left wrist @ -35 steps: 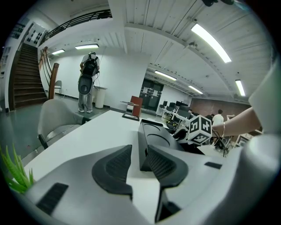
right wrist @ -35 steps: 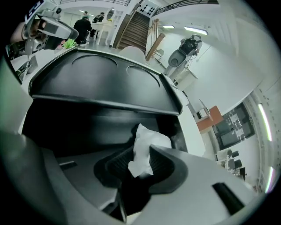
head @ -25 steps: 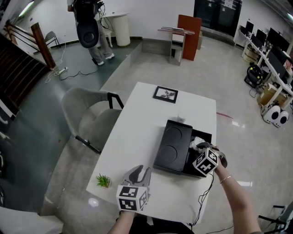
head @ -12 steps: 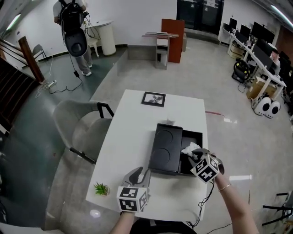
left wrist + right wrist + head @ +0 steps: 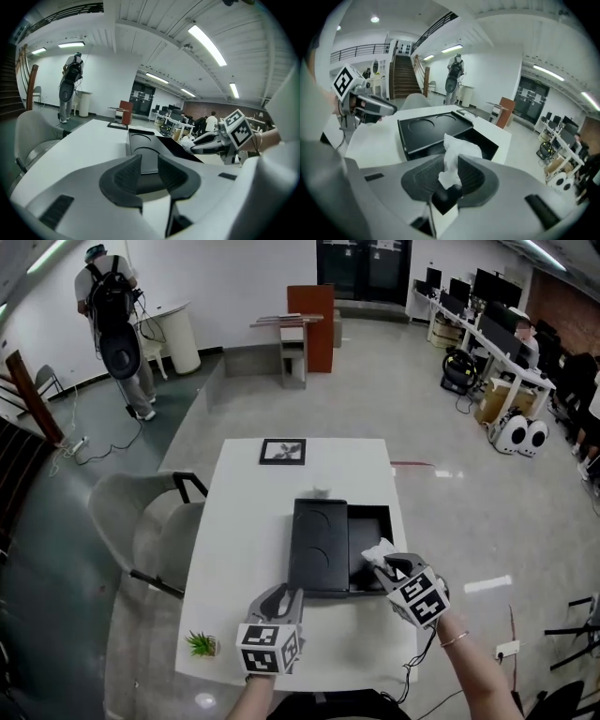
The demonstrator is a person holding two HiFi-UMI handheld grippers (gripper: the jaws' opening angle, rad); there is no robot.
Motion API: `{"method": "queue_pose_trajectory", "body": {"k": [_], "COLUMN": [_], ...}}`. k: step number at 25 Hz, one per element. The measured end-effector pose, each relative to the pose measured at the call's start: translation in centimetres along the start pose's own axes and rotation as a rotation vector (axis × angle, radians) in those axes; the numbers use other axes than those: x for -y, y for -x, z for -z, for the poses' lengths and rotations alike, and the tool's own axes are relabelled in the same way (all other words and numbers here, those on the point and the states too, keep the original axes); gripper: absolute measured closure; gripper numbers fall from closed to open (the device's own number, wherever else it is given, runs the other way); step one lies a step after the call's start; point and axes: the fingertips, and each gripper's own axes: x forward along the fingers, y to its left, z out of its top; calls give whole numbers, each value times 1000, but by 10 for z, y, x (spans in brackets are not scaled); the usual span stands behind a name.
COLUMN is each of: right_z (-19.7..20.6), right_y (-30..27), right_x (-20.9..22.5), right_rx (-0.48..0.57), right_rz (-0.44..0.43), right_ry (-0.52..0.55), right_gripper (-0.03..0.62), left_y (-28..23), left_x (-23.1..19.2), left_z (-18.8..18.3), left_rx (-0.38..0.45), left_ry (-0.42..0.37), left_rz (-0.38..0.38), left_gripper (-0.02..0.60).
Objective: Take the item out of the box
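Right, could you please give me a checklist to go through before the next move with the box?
1. Grip: right hand-held gripper shut on the white paper item: ok.
2. Access: lid slid aside, box compartment open: ok.
3. Item fully clear of the box rim: cannot tell.
4. Support: left hand-held gripper open and empty, free to steady the lid: ok.
5. Bare table in front of the box for setting down: ok.

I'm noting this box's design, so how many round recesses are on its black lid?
2. Both lie on the black lid, in a row: one recess toward the framed picture, the other recess at the lid's opposite end. None seems hidden.
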Motion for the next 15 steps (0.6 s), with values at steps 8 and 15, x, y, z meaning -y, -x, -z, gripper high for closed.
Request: {"method": "queue_pose_trajectory", "body": {"k": [8, 15], "right_z": [-15, -21], "right_y": [36, 59], "right_x": [-14, -29], "right_rx": [143, 248], "right_rz": [16, 15], "right_ry": [-192, -354], "right_gripper": [505, 506], "left_y": [-8, -9], "left_x": [16, 27], "left_z": [-3, -2], "left_rx": [-14, -25], "left_ry": [-49, -74], "left_rz": [63, 92], "left_gripper": [477, 477]}}
